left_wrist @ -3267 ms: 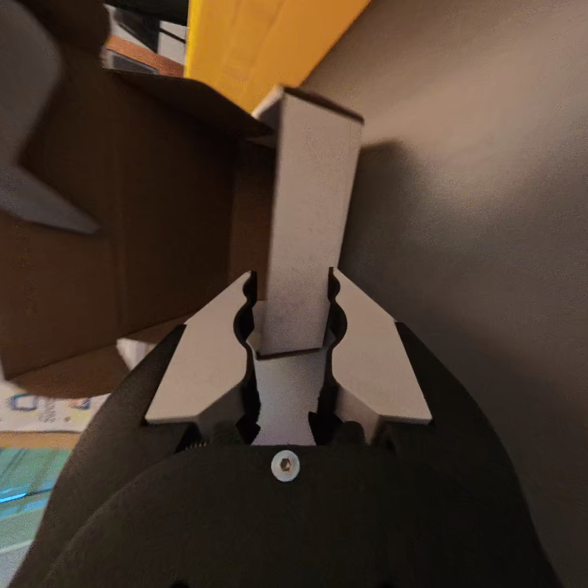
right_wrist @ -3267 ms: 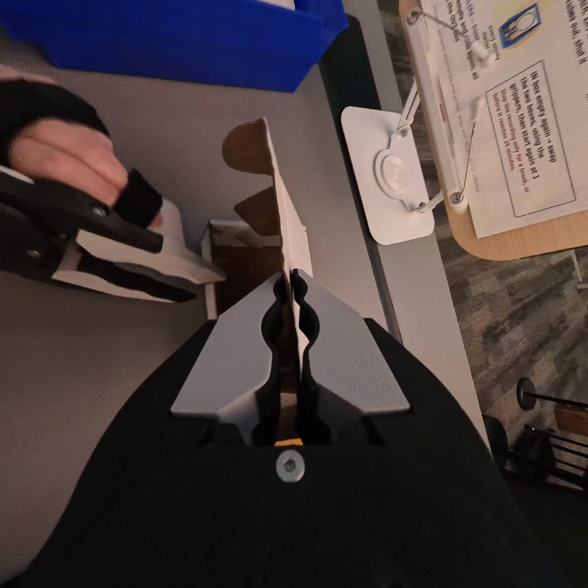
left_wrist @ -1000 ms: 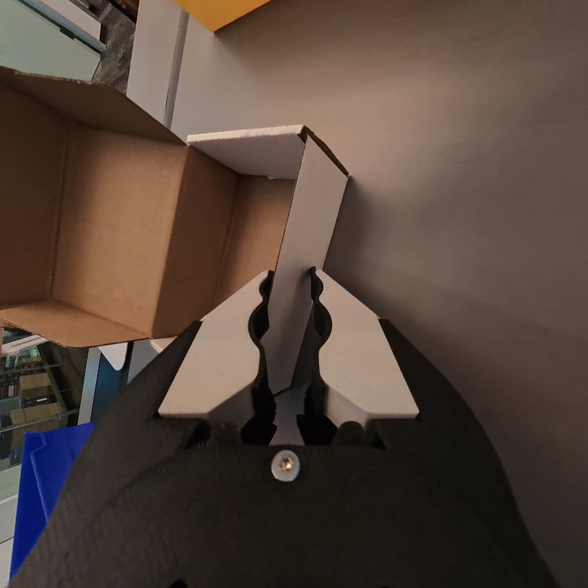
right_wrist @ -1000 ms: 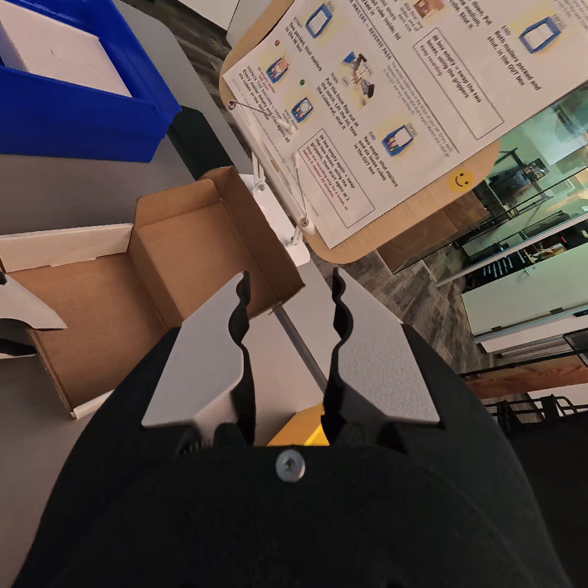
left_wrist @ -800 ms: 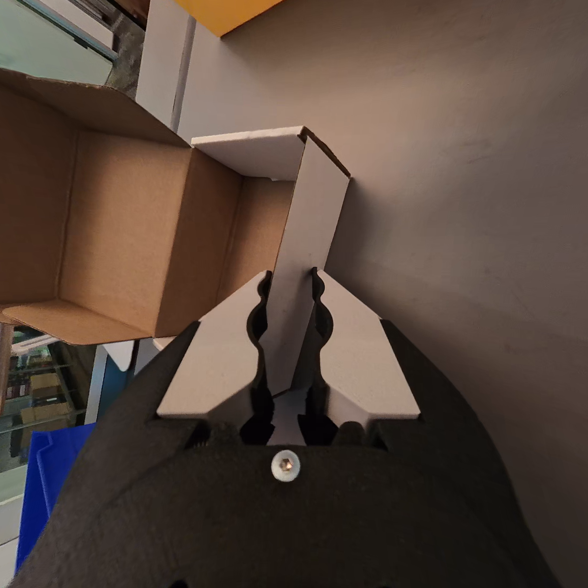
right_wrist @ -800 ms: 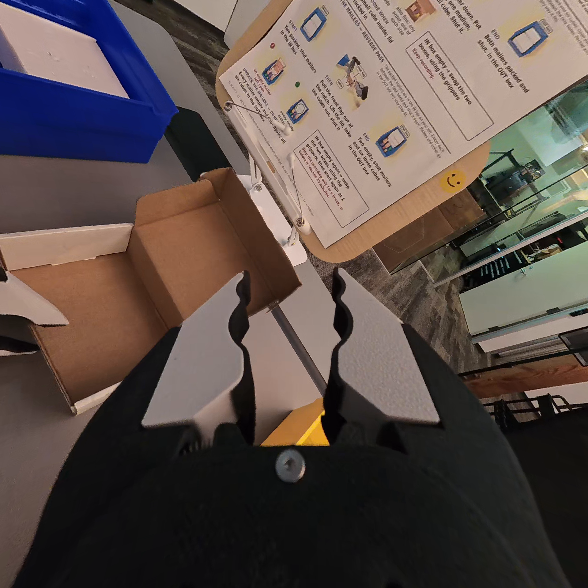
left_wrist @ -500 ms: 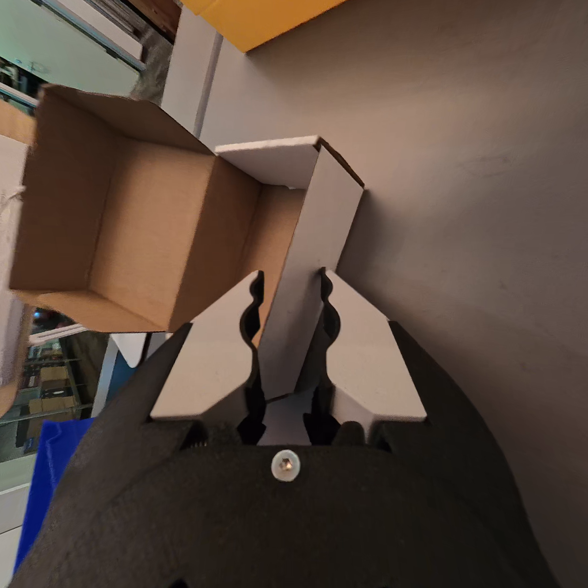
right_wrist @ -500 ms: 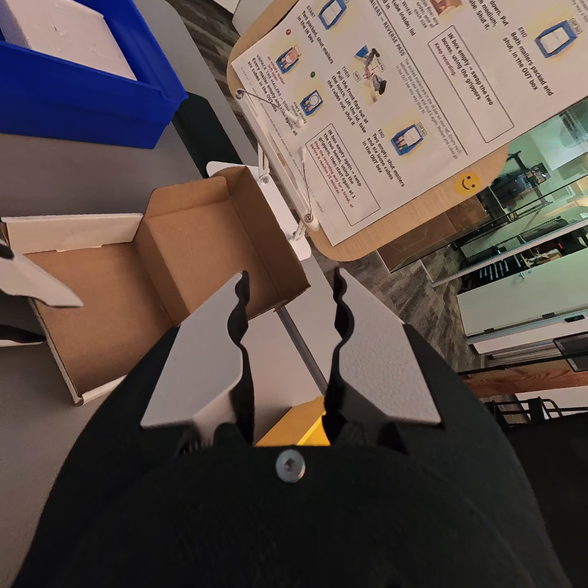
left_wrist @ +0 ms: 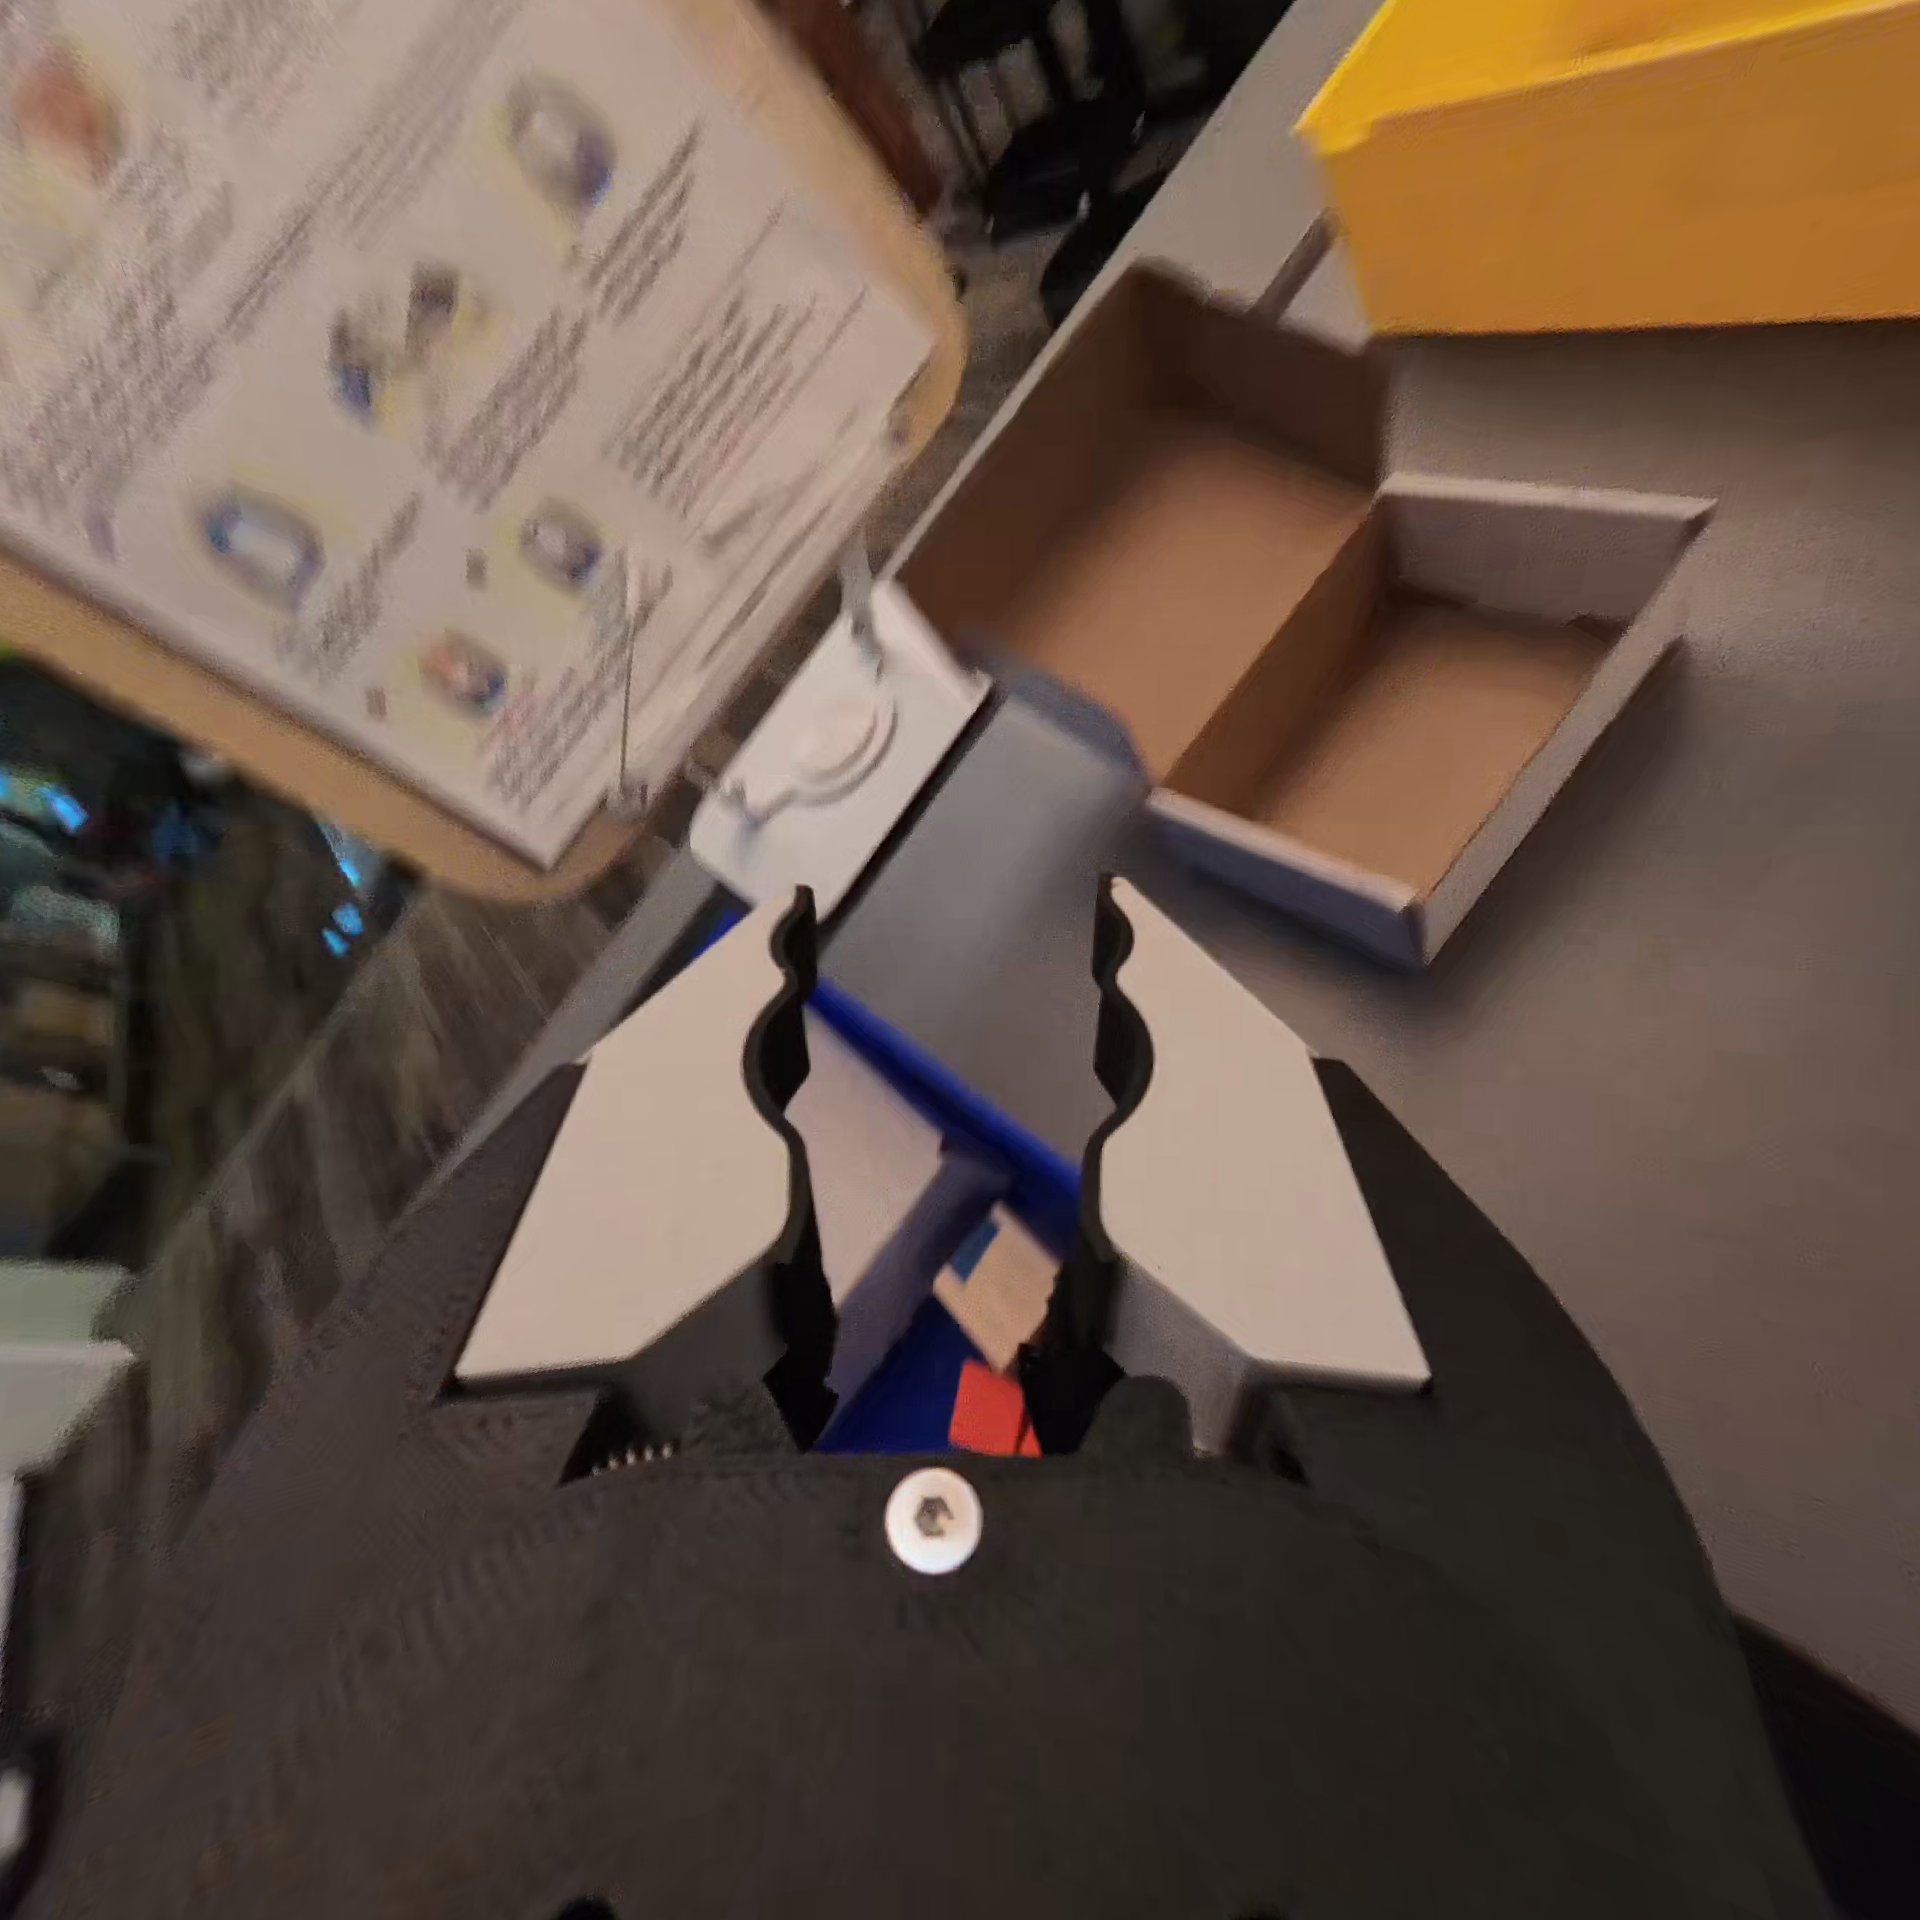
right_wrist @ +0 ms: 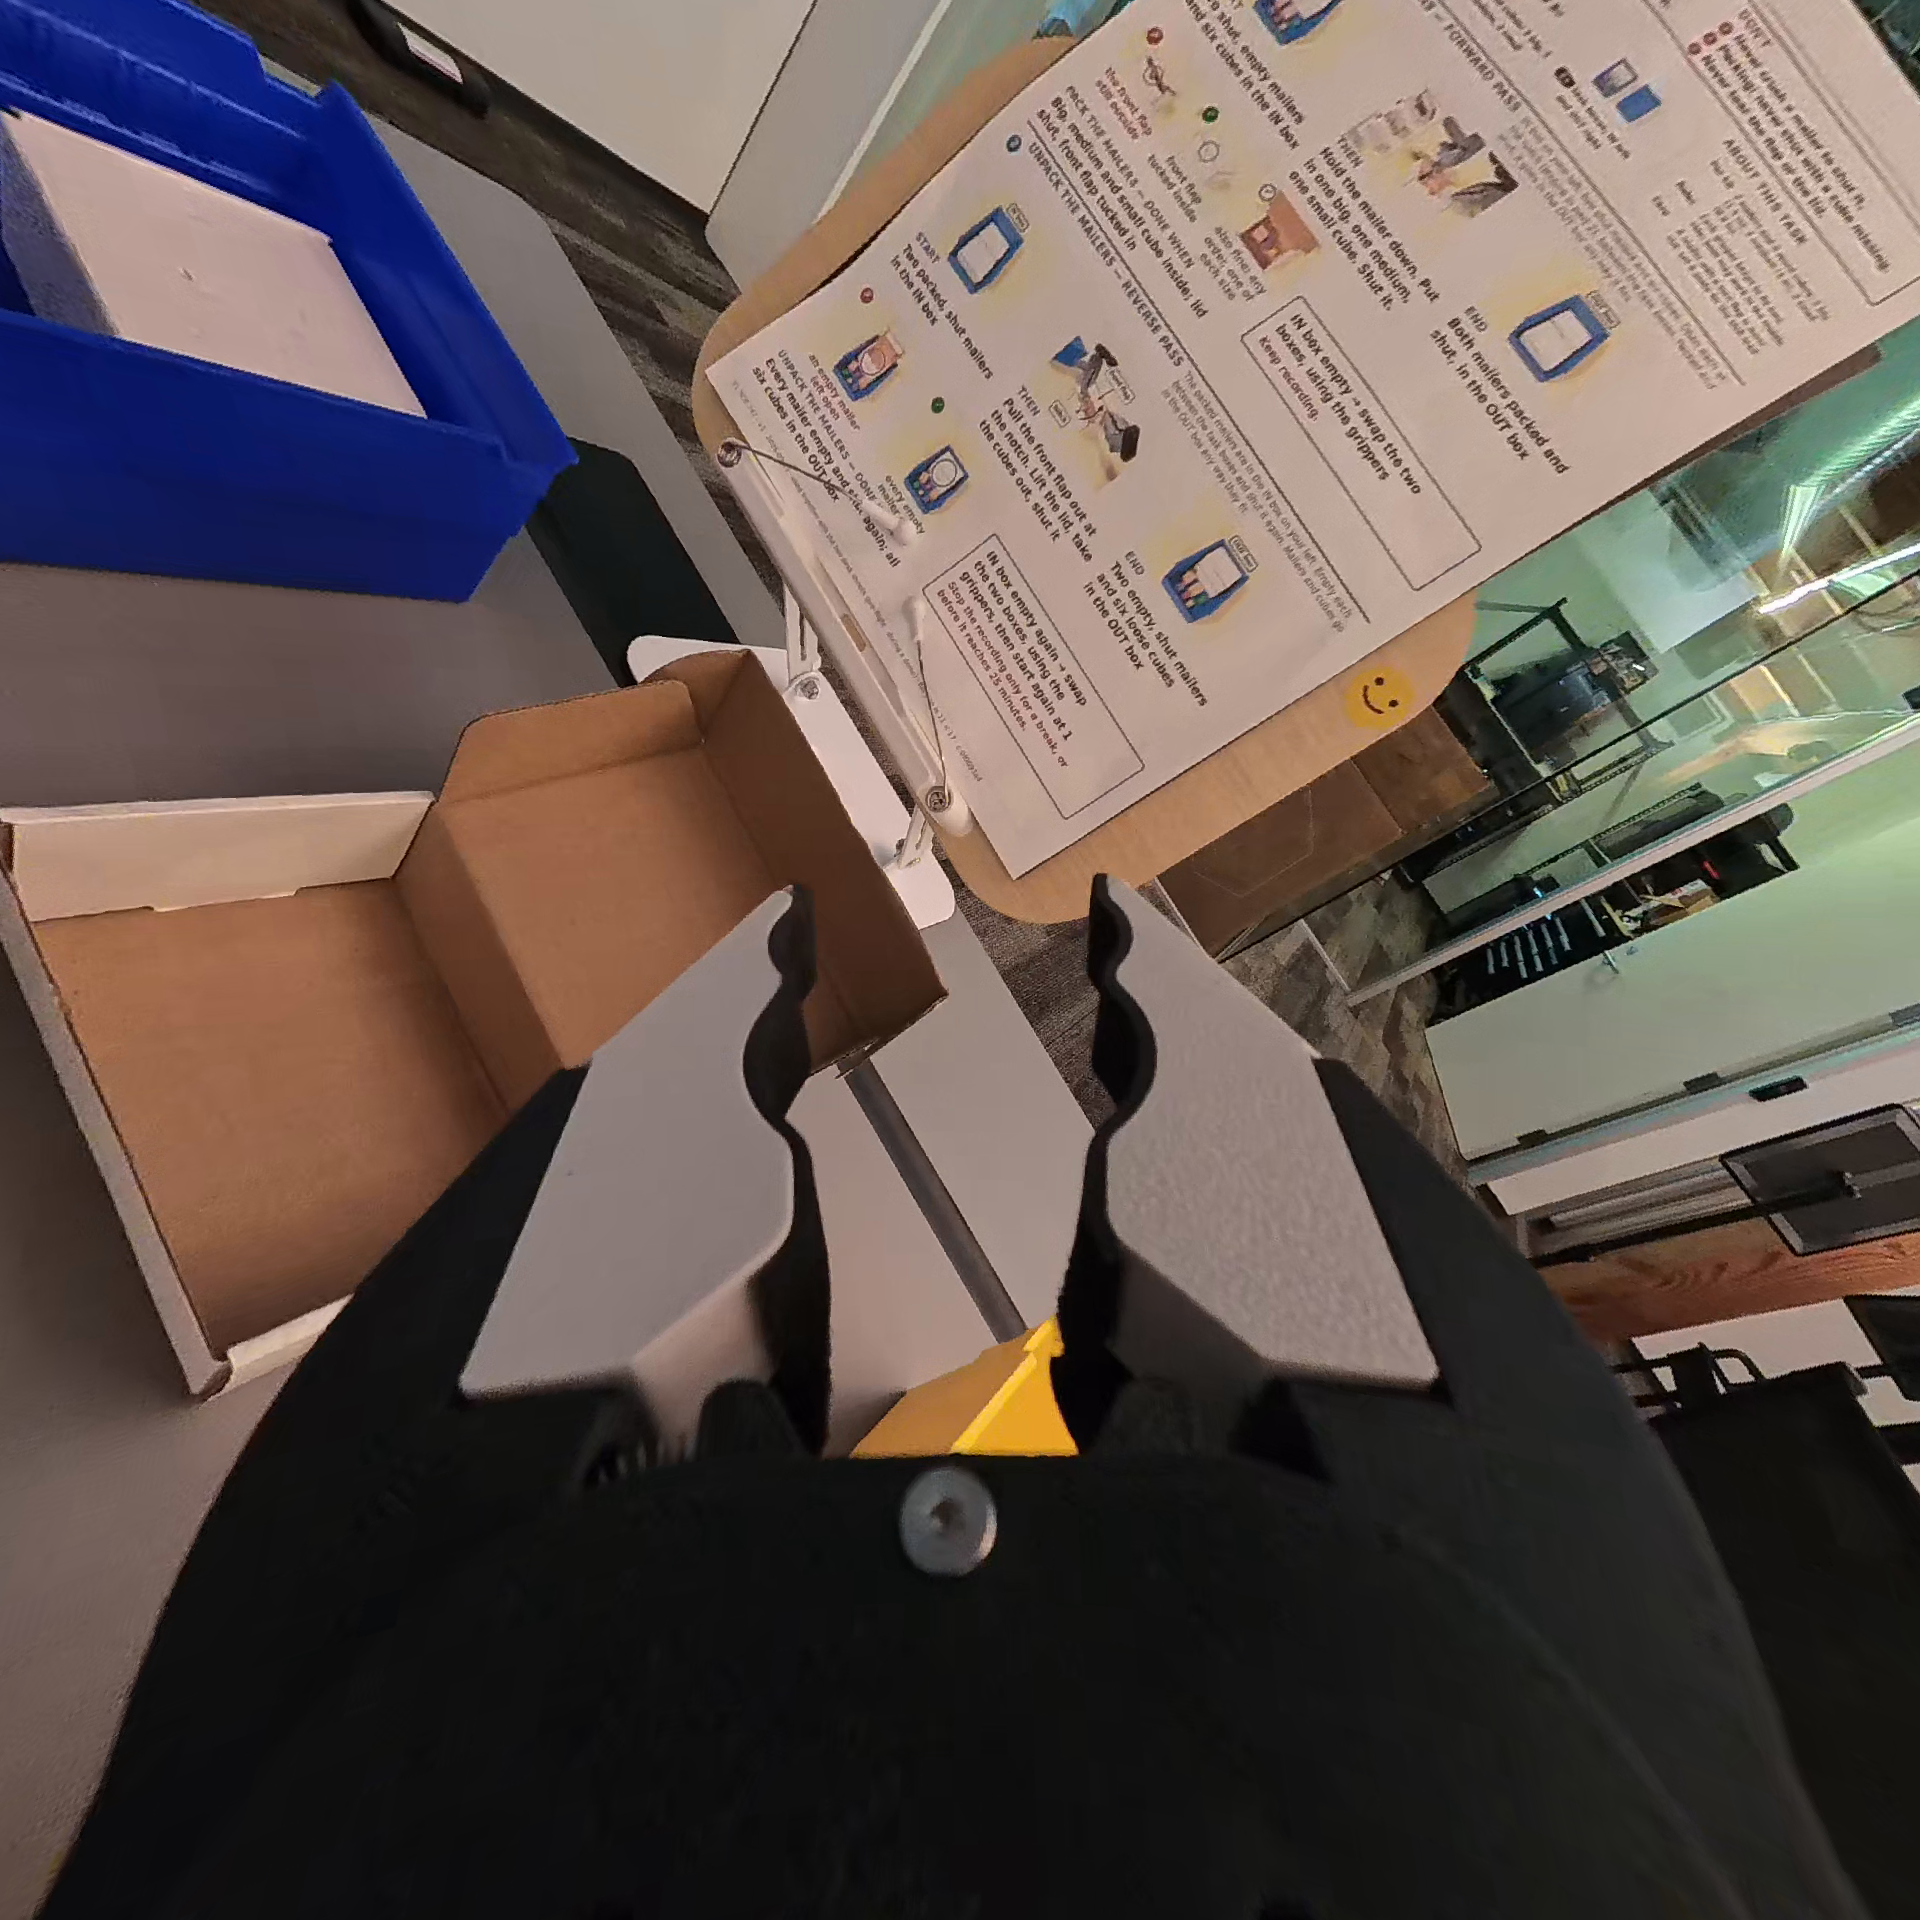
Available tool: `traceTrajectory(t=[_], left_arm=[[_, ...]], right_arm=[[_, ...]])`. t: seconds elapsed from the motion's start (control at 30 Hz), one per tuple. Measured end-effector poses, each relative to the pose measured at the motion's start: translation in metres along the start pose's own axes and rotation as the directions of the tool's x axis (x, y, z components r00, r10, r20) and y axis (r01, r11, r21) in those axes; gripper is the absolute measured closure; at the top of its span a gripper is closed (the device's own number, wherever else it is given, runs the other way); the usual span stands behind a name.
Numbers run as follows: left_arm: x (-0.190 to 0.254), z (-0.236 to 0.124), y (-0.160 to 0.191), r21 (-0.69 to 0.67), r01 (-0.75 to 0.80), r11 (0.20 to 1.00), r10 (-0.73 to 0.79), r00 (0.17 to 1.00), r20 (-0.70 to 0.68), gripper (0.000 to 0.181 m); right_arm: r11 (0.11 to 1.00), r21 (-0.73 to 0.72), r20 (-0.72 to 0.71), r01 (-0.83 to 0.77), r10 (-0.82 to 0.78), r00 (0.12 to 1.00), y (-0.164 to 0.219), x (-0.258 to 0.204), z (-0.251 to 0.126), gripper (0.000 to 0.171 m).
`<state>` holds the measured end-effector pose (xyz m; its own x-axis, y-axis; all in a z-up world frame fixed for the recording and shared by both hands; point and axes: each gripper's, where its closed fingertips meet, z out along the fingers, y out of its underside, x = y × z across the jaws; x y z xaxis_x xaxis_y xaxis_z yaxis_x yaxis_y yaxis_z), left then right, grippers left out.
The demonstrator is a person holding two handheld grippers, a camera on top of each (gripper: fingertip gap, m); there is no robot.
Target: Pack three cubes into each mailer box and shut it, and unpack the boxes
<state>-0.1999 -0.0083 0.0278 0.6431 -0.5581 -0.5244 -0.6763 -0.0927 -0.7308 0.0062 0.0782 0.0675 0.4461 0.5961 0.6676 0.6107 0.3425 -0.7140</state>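
An open, empty mailer box (left_wrist: 1299, 665), white outside and brown inside, lies on the grey table (left_wrist: 1558, 1143) with its lid folded back. It also shows in the right wrist view (right_wrist: 312, 1039). My left gripper (left_wrist: 956, 904) is open and empty, apart from the box and hovering over a blue bin (left_wrist: 935, 1070). Between its fingers I see a red cube (left_wrist: 987, 1403) and a pale block in that bin, blurred. My right gripper (right_wrist: 948, 899) is open and empty, above the table's far edge beside the box lid.
The blue bin (right_wrist: 260, 468) holds a shut white mailer (right_wrist: 208, 270). A yellow bin (left_wrist: 1662, 177) stands on the other side of the box, also below my right gripper (right_wrist: 987, 1392). A board with an instruction sheet (right_wrist: 1247, 416) stands on a metal rod (right_wrist: 935, 1195) beyond the table edge. One gripper's finger ends stand about 25 cm off the other's.
My left gripper has let go of the mailer's front flap, opened, and swung away over the blue bin. The box now lies free on the table. My right gripper stays open, barely moved.
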Motion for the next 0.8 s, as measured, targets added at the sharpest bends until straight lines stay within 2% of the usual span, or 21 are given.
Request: traceTrajectory(t=[0.1,0.17,0.27,0.4,0.53,0.8], left_arm=[[-0.02,0.004,0.063,-0.116,0.131,0.984,-0.143,0.985,-0.094,0.117],[-0.016,0.008,0.097,-0.183,0.109,0.977,-0.137,0.979,-0.148,0.115],[-0.012,0.016,0.129,-0.252,0.067,0.965,-0.115,0.977,-0.178,0.113],[-0.019,0.022,0.147,-0.305,0.09,0.948,-0.139,0.98,-0.144,0.12],[-0.011,0.027,0.171,-0.376,0.065,0.924,-0.14,0.975,-0.175,0.124],[0.007,0.04,0.172,-0.349,0.109,0.931,-0.209,0.942,-0.263,0.127]], right_arm=[[1.0,-0.006,0.004,0.002,-0.002,1.0,0.002,0.0,0.0,0.118],[1.0,-0.007,0.01,0.005,-0.005,1.0,0.003,-0.001,0.0,0.118],[1.0,-0.012,0.019,0.006,-0.006,1.0,0.005,-0.002,0.001,0.118],[0.999,-0.026,0.035,0.019,-0.018,0.999,0.009,-0.006,0.004,0.118],[0.999,-0.03,0.052,0.038,-0.037,0.998,0.01,-0.011,0.005,0.118],[0.998,-0.035,0.07,0.059,-0.057,0.996,0.011,-0.015,0.005,0.118]])
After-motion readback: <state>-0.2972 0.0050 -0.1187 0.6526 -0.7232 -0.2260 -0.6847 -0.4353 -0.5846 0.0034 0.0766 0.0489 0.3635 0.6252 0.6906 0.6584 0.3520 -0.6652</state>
